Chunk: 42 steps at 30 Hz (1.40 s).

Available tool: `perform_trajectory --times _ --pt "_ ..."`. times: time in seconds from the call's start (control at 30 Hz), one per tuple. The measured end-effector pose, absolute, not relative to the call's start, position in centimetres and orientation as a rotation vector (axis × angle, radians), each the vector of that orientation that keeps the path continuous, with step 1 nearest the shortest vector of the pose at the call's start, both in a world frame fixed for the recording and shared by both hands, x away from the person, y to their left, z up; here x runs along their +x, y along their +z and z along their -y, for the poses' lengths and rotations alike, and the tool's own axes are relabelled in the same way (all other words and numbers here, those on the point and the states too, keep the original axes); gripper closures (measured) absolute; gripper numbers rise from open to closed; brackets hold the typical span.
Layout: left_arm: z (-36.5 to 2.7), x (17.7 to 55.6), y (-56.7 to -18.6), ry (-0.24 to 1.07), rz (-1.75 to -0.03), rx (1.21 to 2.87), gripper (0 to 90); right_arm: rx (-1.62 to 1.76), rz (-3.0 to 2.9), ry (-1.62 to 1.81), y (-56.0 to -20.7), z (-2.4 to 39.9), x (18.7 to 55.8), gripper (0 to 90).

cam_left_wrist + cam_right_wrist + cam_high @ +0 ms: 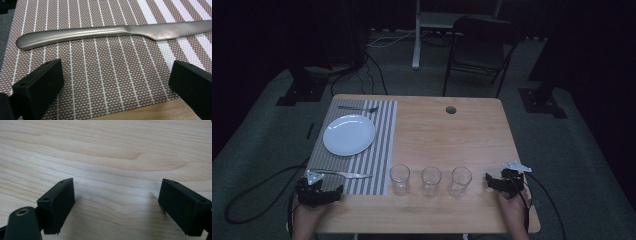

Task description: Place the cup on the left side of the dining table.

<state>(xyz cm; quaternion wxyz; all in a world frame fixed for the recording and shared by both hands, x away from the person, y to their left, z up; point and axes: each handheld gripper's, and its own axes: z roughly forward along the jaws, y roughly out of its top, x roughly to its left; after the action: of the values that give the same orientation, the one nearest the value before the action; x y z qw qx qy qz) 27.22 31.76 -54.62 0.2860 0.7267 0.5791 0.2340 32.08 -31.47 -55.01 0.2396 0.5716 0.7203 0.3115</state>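
Observation:
A metal knife (346,174) (100,33) lies on the striped placemat (382,150) (105,75) near the table's front left. My left gripper (319,192) (116,80) rests open just in front of the knife's handle, nothing between its jaws. A white plate (349,135) sits on the placemat, with a fork (358,108) beyond it. Three clear glasses (400,178) (430,180) (460,180) stand in a row near the front edge. My right gripper (502,182) (116,205) is open over bare wood, right of the glasses.
The wooden table (447,135) has a round cable hole (451,109) at the back. A folding chair (477,50) and stand bases sit on the dark floor beyond. Cables trail from both grippers off the front corners.

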Motion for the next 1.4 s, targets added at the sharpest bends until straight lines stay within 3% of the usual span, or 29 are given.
perform_trajectory --times 1.0,1.4 --pt "-32.4 26.8 -54.4 0.580 -1.464 2.026 1.2 1.565 -1.974 0.850 -55.0 31.4 32.2 12.1" --pt "-30.9 26.2 -53.9 0.560 -1.377 2.072 1.2 1.564 -1.973 0.850 -55.0 31.4 32.2 12.2"
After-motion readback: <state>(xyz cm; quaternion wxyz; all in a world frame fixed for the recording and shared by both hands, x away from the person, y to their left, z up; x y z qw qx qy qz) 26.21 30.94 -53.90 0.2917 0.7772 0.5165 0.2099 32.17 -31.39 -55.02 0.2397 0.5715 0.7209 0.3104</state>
